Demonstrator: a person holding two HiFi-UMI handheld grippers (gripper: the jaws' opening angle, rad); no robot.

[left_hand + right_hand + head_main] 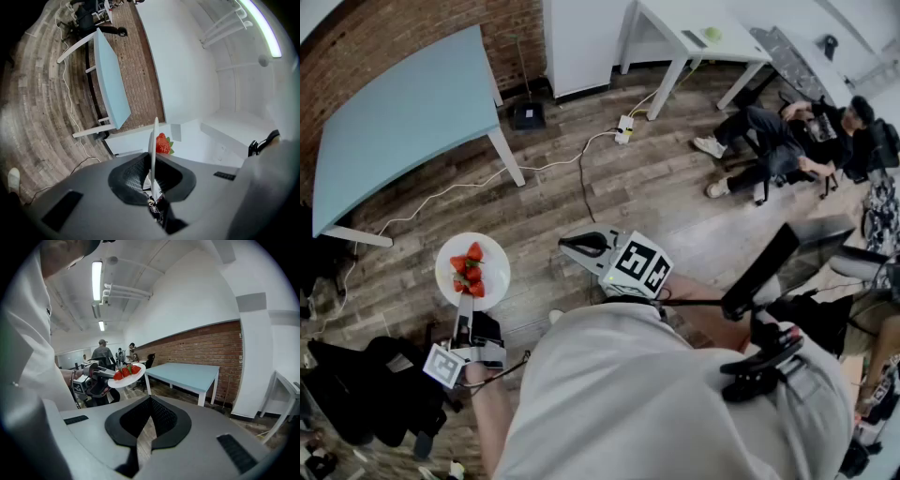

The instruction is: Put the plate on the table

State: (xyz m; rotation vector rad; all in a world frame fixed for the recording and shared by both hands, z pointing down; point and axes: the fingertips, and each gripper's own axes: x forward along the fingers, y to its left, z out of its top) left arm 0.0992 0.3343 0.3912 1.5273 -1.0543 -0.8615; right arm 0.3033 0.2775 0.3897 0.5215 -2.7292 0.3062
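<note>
A white plate (472, 270) with several strawberries (472, 273) hangs over the wooden floor, short of the light blue table (403, 112). My left gripper (465, 306) is shut on the plate's near rim. In the left gripper view the plate (154, 140) shows edge-on between the jaws of the left gripper (153, 161), with one strawberry (162, 144) past it. My right gripper (574, 246) is held in front of the body, shut and empty. The right gripper view looks past its jaws (150, 400) at the plate (125, 377), the left gripper (91, 377) and the blue table (187, 373).
A white table (694, 37) stands at the back right. A person (778, 141) sits on the floor at the right. A white cable and power strip (623, 127) lie on the floor beyond the blue table. Dark bags (356, 384) sit at the lower left.
</note>
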